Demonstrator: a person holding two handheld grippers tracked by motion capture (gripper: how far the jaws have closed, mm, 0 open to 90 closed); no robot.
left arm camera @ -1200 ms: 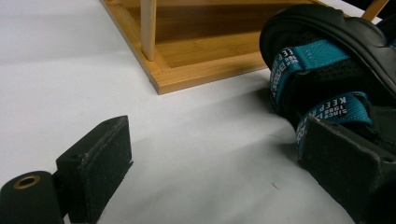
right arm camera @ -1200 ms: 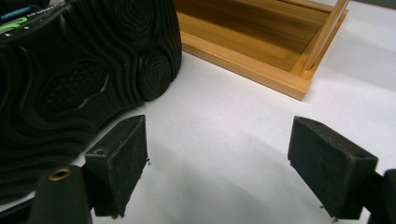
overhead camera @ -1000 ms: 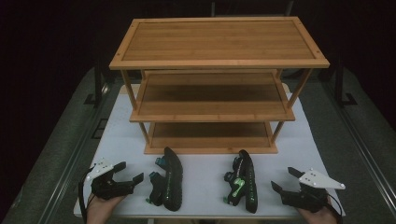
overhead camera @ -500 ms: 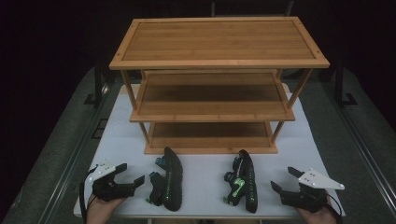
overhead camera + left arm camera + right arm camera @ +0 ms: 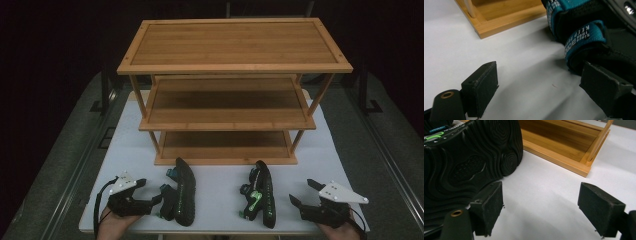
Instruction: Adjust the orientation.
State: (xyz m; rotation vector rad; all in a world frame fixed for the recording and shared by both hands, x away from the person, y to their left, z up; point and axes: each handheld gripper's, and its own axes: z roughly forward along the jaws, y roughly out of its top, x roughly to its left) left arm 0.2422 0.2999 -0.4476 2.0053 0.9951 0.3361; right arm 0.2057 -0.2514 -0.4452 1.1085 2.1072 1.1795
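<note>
Two black sandals lie on their sides on the white table [image 5: 220,185], soles facing each other's outer sides. The left sandal [image 5: 184,192] has teal straps [image 5: 584,37]. My left gripper [image 5: 156,200] points at its strap side; its jaws [image 5: 539,85] have just been closing a little, still open, with bare table between them and the strap just beyond the right jaw. The right sandal [image 5: 265,195] has green marks, and its ridged sole [image 5: 461,157] faces my right gripper [image 5: 301,192], which stands open [image 5: 540,202] just beside it, nothing between its fingers.
A three-tier bamboo shelf [image 5: 235,65] stands behind the sandals, all tiers bare; its bottom tray [image 5: 559,147] is close ahead of both grippers [image 5: 506,20]. The table's front edge runs right under the person's hands. Dark floor surrounds the table.
My left gripper has edged slightly right toward the teal-strapped sandal. The right gripper and both sandals have stayed where they were.
</note>
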